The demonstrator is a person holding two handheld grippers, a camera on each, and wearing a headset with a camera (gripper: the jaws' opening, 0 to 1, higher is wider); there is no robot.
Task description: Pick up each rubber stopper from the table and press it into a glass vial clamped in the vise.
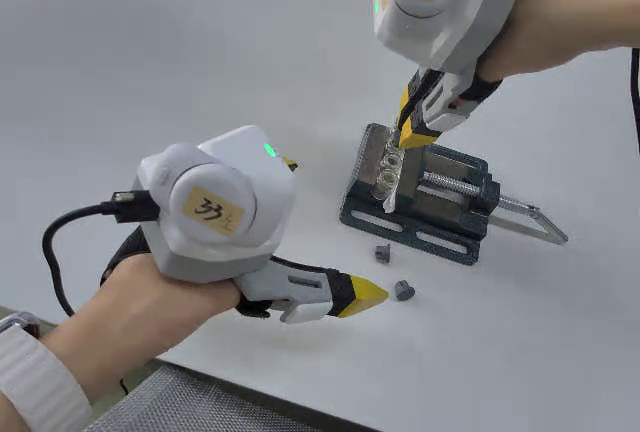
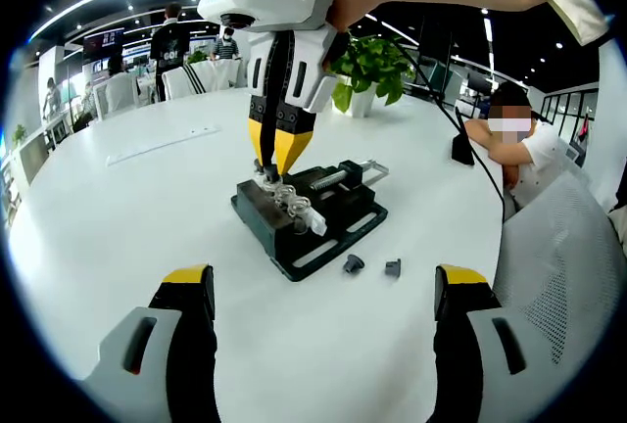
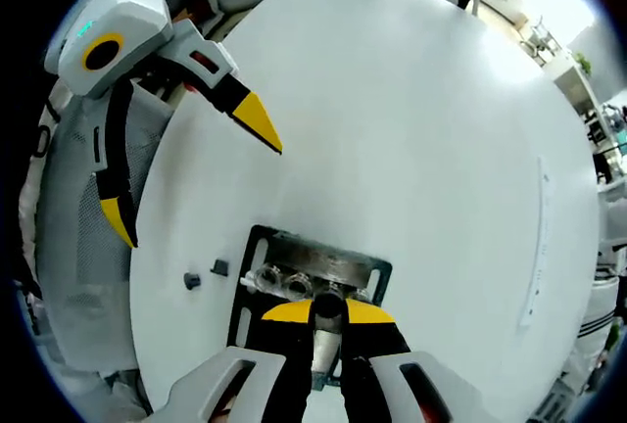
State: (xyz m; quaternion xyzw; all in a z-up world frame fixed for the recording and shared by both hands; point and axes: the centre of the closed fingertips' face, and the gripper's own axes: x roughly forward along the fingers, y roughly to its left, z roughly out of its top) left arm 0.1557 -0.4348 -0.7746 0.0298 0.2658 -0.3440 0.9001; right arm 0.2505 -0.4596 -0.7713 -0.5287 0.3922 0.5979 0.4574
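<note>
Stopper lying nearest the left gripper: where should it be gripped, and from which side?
Probably grip the stopper across its wider head, leaving the narrower end free for a vial. Come down from above with the open left gripper: it is small, sits low on the table, and stands apart from the other stopper.

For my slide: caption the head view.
Right gripper holds a stopper at the vials clamped in the vise; left gripper, jaws open, hovers beside two loose stoppers.

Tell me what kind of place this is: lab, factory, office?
Likely an open-plan office, not a factory: a big white table, a potted plant, a mesh chair, and people at other tables behind.
</note>
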